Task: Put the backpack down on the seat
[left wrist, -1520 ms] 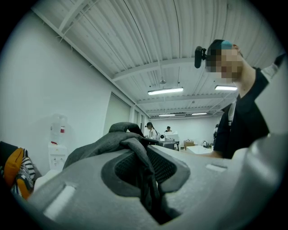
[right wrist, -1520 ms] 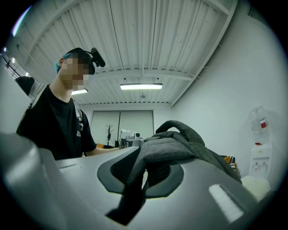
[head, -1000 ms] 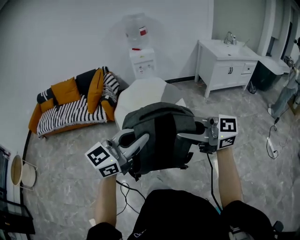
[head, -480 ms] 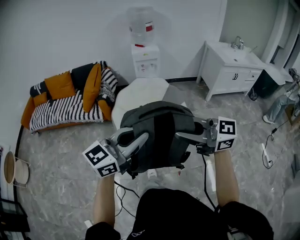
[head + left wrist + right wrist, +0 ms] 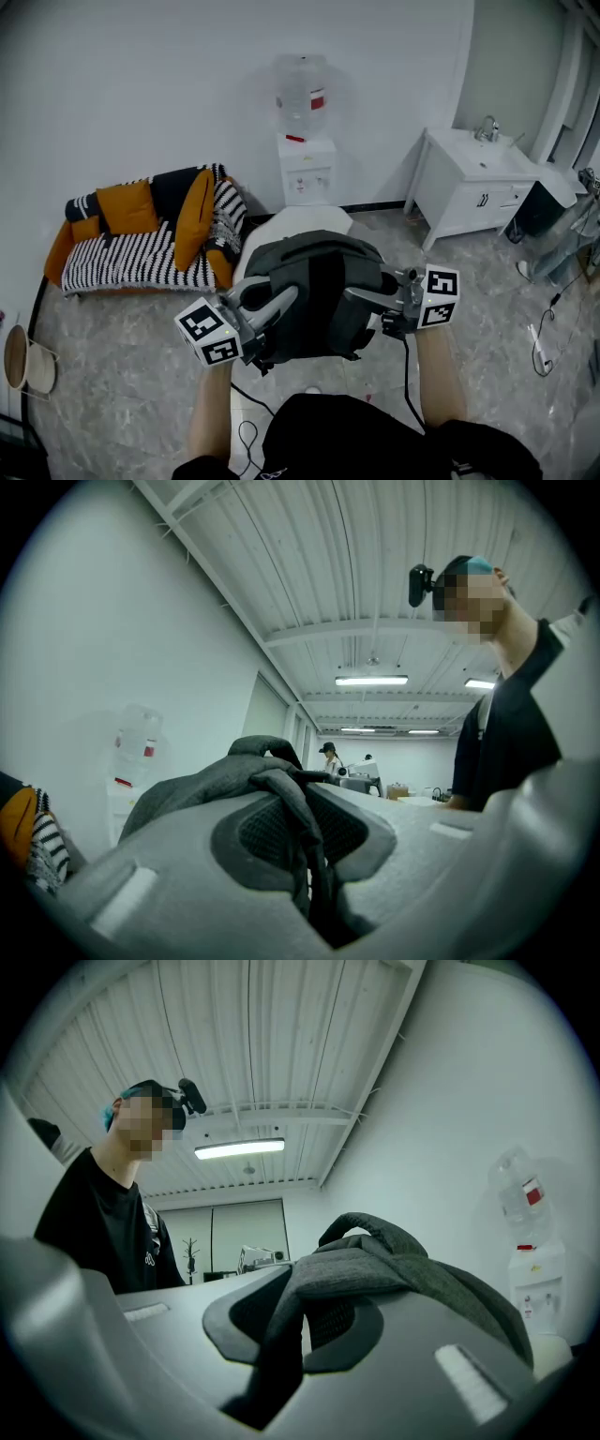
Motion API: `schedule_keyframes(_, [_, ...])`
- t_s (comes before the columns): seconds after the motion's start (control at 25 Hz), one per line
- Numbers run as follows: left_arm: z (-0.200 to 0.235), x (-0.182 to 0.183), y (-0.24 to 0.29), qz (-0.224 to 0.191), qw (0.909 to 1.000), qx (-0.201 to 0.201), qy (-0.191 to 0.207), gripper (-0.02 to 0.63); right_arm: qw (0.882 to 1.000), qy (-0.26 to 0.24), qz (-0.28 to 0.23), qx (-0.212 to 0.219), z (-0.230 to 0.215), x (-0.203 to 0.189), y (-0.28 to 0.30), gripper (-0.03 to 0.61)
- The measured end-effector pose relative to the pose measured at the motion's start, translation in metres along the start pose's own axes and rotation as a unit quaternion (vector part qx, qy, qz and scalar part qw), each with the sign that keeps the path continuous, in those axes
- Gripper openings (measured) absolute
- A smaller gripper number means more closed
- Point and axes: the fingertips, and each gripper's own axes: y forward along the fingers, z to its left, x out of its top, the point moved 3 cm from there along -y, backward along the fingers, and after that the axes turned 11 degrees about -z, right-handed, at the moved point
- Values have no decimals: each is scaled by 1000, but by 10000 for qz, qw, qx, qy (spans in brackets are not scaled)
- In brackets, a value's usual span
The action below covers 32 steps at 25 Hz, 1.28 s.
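Black T-shirt (image 5: 356,441) worn, left claw (image 5: 291,296) and right claw (image 5: 353,293) grey (black-and-white marker cubes (image 5: 211,336) (image 5: 439,296)).

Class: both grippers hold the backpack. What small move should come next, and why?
Probably carry the dark grey fabric backpack slightly forward, then lower it: the left gripper and right gripper both clamp its fabric, and the white rounded seat shows mostly beyond it.

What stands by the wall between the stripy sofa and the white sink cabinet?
A white water dispenser with a bottle on top stands between the sofa and the sink cabinet. The head view shows it.
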Motion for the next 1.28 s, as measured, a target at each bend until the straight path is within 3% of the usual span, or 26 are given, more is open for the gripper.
schedule_keyframes(0.32, [62, 11, 22, 26, 9998, -182, 33, 44, 9999, -80, 82, -63, -60, 11, 16, 40])
schedule_keyframes(0.56, [99, 7, 27, 45, 9998, -45, -195, 45, 10000, -57, 17, -55, -99, 9, 29, 40])
schedule_keyframes(0.96, [129, -3, 14, 70, 9988, 284, -387, 45, 9995, 305, 46, -36, -128, -13, 45, 40])
schedule_keyframes(1.28, [134, -2, 20, -67, 9985, 202, -498, 46, 9998, 7, 74, -208, -132, -4, 47, 40])
